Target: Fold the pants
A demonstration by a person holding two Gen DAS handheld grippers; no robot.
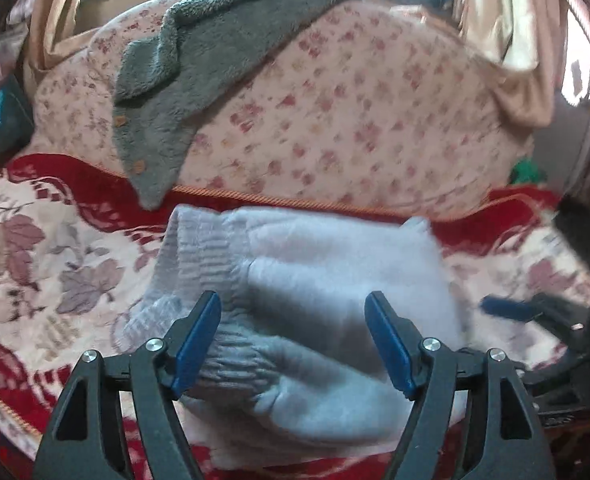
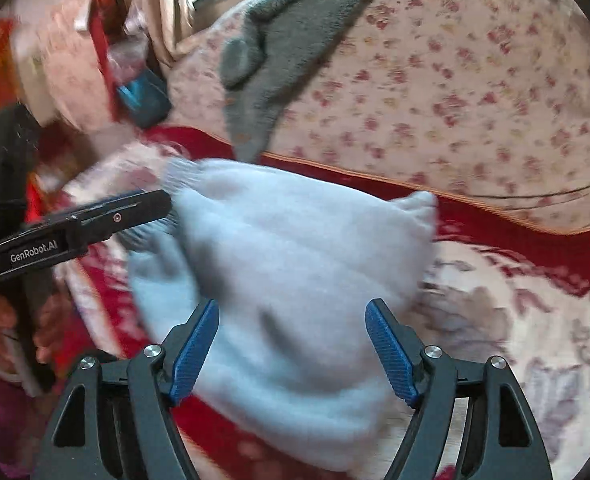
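Left wrist view shows one pair of pale blue-white fleece pants (image 1: 315, 280) lying bunched and folded on the red floral blanket (image 1: 47, 264), the ribbed waistband (image 1: 203, 248) toward the left. The left gripper (image 1: 293, 344) hovers over them with its jaws spread wide apart, two blue pads (image 1: 199, 344) flanking the cloth and gripping nothing. One grey fleece garment (image 1: 199, 80) with two small buttons drapes over the single pink flowered cushion (image 1: 355, 120) behind. From the right wrist view, the right gripper (image 2: 293, 350) likewise has its jaws apart above the same pants (image 2: 295, 264), and the left gripper (image 2: 143, 206) reaches in from the left, near the waistband end.
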